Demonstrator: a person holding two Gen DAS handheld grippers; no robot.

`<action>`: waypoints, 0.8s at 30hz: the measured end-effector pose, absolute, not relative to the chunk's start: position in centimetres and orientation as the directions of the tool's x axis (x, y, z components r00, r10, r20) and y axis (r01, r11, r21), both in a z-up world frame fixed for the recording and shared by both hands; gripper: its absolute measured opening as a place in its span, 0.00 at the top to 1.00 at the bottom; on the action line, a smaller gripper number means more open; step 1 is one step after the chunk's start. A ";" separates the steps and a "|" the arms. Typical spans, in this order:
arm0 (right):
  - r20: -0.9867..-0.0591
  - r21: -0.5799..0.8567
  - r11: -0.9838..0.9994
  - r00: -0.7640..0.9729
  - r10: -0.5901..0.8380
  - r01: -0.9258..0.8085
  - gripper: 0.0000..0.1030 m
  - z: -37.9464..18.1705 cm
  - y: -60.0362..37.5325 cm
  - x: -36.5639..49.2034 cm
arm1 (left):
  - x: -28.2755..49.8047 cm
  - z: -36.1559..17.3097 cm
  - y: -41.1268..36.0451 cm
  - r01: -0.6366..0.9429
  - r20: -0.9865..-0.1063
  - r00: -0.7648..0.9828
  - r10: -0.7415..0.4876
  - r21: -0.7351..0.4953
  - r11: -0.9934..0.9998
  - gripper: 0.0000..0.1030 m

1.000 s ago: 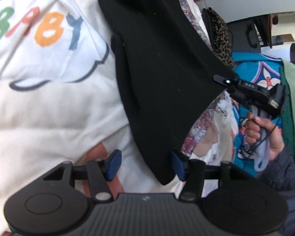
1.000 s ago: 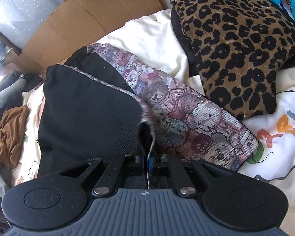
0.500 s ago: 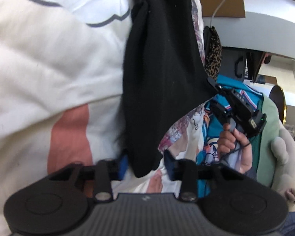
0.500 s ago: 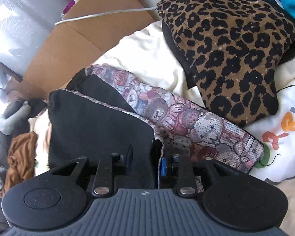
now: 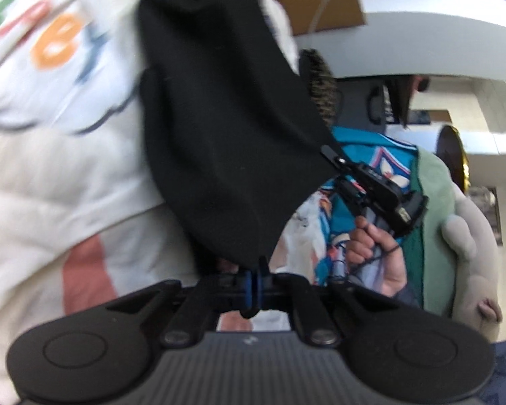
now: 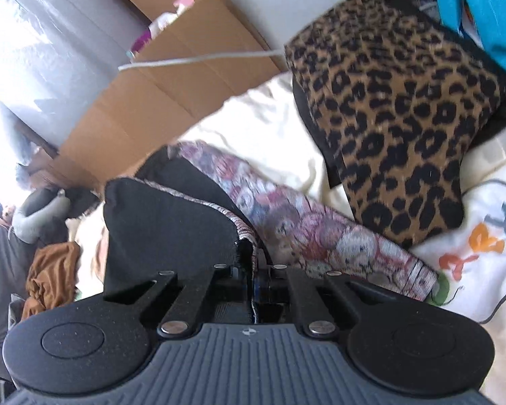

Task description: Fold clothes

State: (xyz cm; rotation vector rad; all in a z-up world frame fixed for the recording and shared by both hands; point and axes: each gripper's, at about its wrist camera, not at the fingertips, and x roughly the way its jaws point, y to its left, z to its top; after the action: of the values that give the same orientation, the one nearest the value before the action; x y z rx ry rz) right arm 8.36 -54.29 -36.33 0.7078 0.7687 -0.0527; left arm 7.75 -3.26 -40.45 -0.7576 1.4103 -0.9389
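A black garment (image 5: 226, 135) with a bear-patterned outer side (image 6: 320, 233) is stretched over a white quilt. My left gripper (image 5: 254, 283) is shut on the garment's lower corner. My right gripper (image 6: 253, 278) is shut on another corner, where the black lining (image 6: 165, 226) and patterned edge meet. In the left wrist view the right gripper (image 5: 371, 182) shows at the garment's right corner, held by a hand (image 5: 377, 253).
A white "BABY" quilt (image 5: 50, 118) lies under the garment. A leopard-print cushion (image 6: 398, 108) sits beyond it, with cardboard (image 6: 158, 101) and a white cable (image 6: 199, 60) behind. A brown cloth (image 6: 50, 276) lies at left. A plush toy (image 5: 469, 236) is at right.
My left gripper closed from open onto the black garment's corner. My right gripper opened briefly, then closed again on its corner. Both views shifted a little.
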 end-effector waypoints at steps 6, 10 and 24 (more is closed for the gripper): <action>-0.633 0.577 0.756 0.754 0.176 0.308 0.99 -35.4 -56.2 7.7 | 7.9 -38.9 -4.9 0.137 -0.462 -0.071 -0.884 -0.882 0.450 0.97; -0.644 0.575 0.742 0.749 0.153 0.343 0.99 -36.1 -57.4 7.1 | 7.1 -39.2 -6.0 0.146 -0.460 -0.108 -0.881 -0.884 0.444 0.97; -0.726 0.574 0.661 0.674 0.138 0.484 0.92 -42.5 -60.0 4.9 | 5.8 -43.5 -8.9 0.158 -0.575 -0.188 -0.796 -0.818 0.554 0.84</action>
State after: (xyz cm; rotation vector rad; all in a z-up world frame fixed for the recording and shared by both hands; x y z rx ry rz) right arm 4.94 -60.03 -42.54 0.8472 0.8294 -0.2234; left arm 5.78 -8.90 -43.52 -0.5669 1.5269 -0.9428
